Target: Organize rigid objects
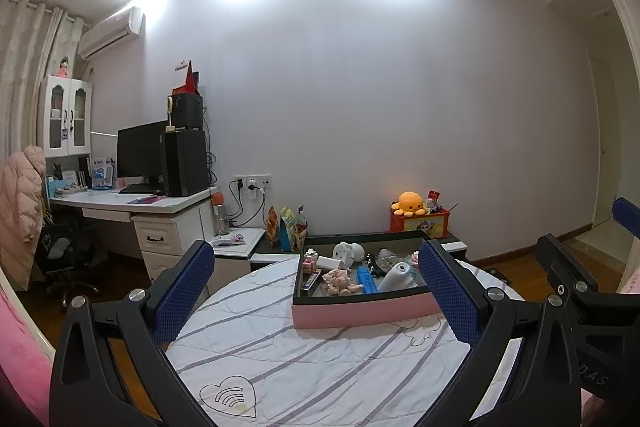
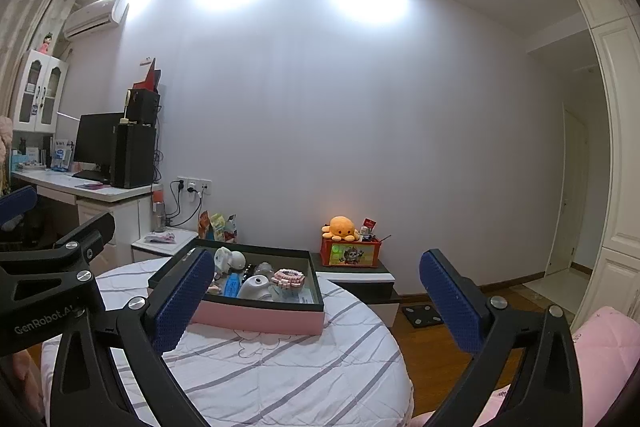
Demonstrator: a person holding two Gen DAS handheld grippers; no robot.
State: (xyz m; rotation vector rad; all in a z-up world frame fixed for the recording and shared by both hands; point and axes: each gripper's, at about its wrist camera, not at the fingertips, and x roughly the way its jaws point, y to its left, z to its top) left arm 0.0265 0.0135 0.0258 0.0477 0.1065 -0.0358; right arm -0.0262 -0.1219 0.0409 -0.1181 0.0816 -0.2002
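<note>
A bedroom; nearest, a round table under a white cloth with grey stripes (image 1: 320, 359). Left gripper (image 1: 316, 291) and right gripper (image 2: 316, 297) hover spread, empty. Beyond, the pink-sided, dark-rimmed tray (image 1: 360, 313) gathers rigid items, a white roll (image 1: 396, 277) among them. Only the right view shows the pink toothed piece (image 2: 289, 277) unobstructed.

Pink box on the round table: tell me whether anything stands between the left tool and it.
Nothing visible does. The left tool is open and hangs above the striped tablecloth, and only bare cloth lies between it and the near wall of the pink box. The right tool, also open, is off to the side, not in that path.
</note>
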